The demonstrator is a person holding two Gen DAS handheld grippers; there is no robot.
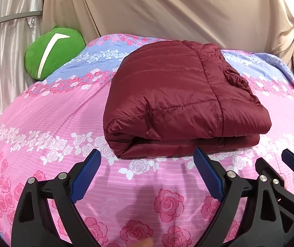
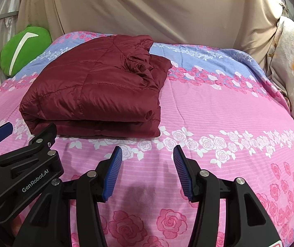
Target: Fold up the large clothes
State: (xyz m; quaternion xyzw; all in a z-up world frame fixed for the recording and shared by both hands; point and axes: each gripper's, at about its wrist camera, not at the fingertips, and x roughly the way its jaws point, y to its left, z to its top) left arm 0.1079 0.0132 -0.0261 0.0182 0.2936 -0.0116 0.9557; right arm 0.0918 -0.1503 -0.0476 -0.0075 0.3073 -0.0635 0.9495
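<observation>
One maroon quilted puffer jacket (image 1: 185, 105), folded into a thick rectangular bundle, lies flat on the pink-and-blue rose-print bed cover (image 1: 50, 121). Landmark = jacket.

Left tongs (image 1: 147, 177): released, blue pads spread wide, nothing between them, hanging over the cover just in front of the jacket's near folded edge, not touching it. Right tongs (image 2: 148, 171): also released and empty, in front of the jacket's near right corner, apart from it.

Judgement: fold looks essentially done; layers stack evenly at the near edge. Remaining step is likely tidy or final press. The far right side is puckered where gathered fabric (image 2: 138, 65) bunches up. To do it well: flatten that bunch with the pads closed, push down rather than pinch, since slick nylon slides and trapped air will spring the stack open. Keep the near fold line square; don't drag the bundle across the cover.

Counts: one jacket, two tongs, one green round plush cushion with a white stripe (image 1: 53, 54) beyond the jacket's far left, one beige draped sheet (image 1: 167, 8) behind it.
</observation>
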